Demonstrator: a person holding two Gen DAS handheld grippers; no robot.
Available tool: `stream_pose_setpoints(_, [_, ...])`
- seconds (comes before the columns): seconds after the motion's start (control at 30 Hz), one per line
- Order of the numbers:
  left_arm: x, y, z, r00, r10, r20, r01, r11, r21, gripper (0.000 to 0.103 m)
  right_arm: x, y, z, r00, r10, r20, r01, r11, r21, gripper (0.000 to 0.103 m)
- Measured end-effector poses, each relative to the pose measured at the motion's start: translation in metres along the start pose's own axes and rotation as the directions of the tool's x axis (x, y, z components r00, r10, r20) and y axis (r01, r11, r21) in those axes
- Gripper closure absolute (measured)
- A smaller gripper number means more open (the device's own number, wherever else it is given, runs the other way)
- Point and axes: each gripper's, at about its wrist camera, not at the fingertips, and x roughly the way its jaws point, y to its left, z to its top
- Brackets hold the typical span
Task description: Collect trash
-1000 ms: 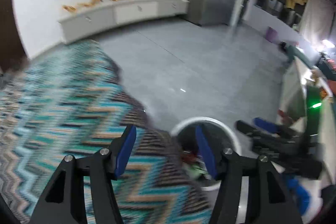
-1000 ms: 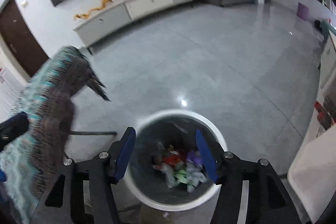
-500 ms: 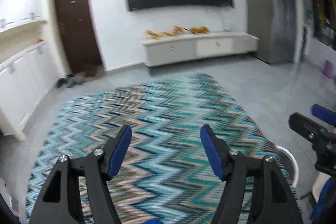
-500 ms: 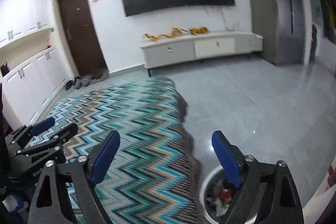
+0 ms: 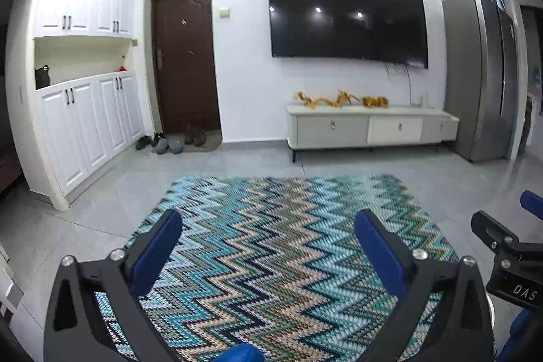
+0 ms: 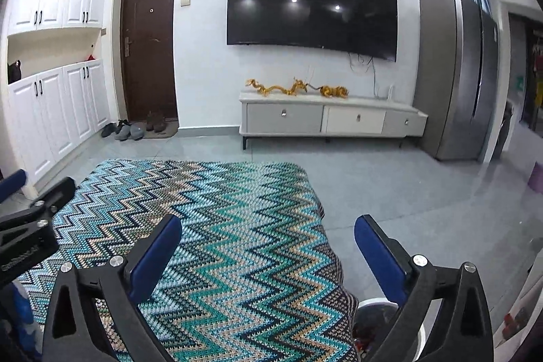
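The rug (image 5: 281, 246) looks like coarse woven cloth, rough and matt, in a zigzag knit. The floor (image 6: 400, 192) is smooth glossy tile that mirrors the lights. The television (image 6: 312, 2) has a shiny black screen. The refrigerator (image 6: 458, 77) looks like brushed metal. The door (image 5: 185, 56) looks like dark wood. The cabinets (image 5: 91, 124) are white and smooth. The trash bin (image 6: 376, 304) has a white plastic-looking rim.

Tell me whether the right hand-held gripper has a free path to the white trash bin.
Probably yes. The right hand-held gripper is open and empty, and the white trash bin sits just below it beside the rug, nothing between.
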Motion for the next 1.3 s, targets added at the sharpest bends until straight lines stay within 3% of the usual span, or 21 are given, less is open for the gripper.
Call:
stream_pose_setpoints(0.17, [-0.006, 0.009, 0.002, 0.999, 0.028, 0.031, -0.028, 0.999, -0.017, 0.0, -0.002, 0.002, 0.0, 1.0, -0.016, 0.018, 0.016, 1.0, -0.004, 0.0])
stream_pose_setpoints(0.53, [-0.001, 0.013, -0.009, 0.998, 0.059, 0.015, -0.058, 0.998, -0.006, 0.0, -0.001, -0.011, -0.005, 0.999, -0.046, 0.018, 0.046, 0.998, 0.037, 0.0])
stream_pose_setpoints(1.3, [0.016, 0.013, -0.028, 0.995, 0.085, -0.055, -0.086, 0.996, -0.009, 0.0, 0.017, -0.04, -0.035, 0.992, -0.11, -0.067, 0.116, 0.99, 0.079, 0.0])
